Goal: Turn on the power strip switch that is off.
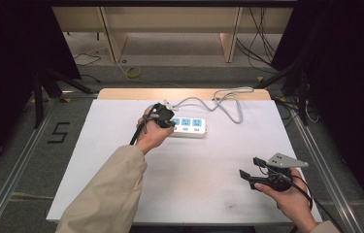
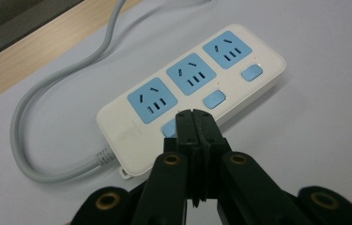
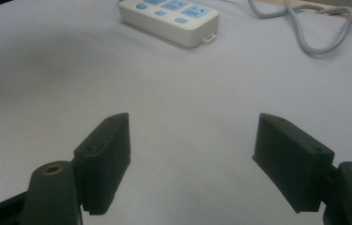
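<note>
The white power strip (image 2: 190,93) lies flat on the white table surface (image 1: 179,184), directly ahead of the left gripper (image 2: 193,114). It carries three blue sockets, each with a blue switch (image 2: 214,99) beside it. The left gripper's jaws are clenched together with nothing between them; their tips sit over the nearest switch, though contact cannot be confirmed. The grey cable (image 2: 47,136) leaves the strip's end to the left of these fingertips and curves away toward the table's wooden edge. The right gripper (image 3: 190,161) rests well apart from the strip, jaws released wide over bare surface.
</note>
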`<control>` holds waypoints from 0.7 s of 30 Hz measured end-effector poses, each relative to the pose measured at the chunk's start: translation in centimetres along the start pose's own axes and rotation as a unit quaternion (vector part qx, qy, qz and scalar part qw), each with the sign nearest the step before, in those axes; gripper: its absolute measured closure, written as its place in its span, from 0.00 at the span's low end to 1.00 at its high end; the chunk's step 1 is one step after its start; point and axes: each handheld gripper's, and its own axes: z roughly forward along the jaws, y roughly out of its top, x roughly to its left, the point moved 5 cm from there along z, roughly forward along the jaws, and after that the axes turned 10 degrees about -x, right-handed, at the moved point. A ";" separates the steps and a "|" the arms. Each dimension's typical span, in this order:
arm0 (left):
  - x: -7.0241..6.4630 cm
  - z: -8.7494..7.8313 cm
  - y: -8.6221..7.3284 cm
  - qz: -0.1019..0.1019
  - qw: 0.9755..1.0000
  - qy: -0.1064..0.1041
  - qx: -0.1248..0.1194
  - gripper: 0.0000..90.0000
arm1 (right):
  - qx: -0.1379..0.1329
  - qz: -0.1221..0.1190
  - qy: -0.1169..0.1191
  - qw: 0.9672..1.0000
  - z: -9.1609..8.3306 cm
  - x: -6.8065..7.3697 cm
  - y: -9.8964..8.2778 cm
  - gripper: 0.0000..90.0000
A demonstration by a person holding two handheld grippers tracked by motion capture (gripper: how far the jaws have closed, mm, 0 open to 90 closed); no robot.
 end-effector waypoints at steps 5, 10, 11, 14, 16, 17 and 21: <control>-0.1 0.2 0.0 0.003 1.000 -0.002 0.002 1.00 | 0.001 0.000 -0.001 1.000 0.0 0.0 0.0 0.31; -0.1 0.2 0.4 0.006 1.000 0.000 0.003 1.00 | 0.001 -0.002 0.000 1.000 0.0 0.0 0.0 0.31; 0.0 0.2 0.4 0.007 1.000 -0.001 0.003 1.00 | 0.002 -0.001 0.000 1.000 0.0 0.0 0.0 0.31; 0.0 0.3 0.6 0.010 1.000 -0.001 0.006 1.00 | 0.002 -0.002 0.001 1.000 0.0 0.0 0.0 0.31; 0.0 0.3 0.8 0.011 1.000 0.000 0.006 1.00 | 0.002 -0.002 0.001 1.000 0.0 -0.1 0.0 0.31; 0.0 0.3 0.9 0.012 1.000 0.000 0.007 1.00 | 0.002 -0.002 0.001 1.000 0.0 -0.1 0.0 0.31; 0.0 0.5 0.9 0.011 1.000 -0.001 0.008 1.00 | 0.002 -0.003 0.001 1.000 0.0 0.0 0.0 0.31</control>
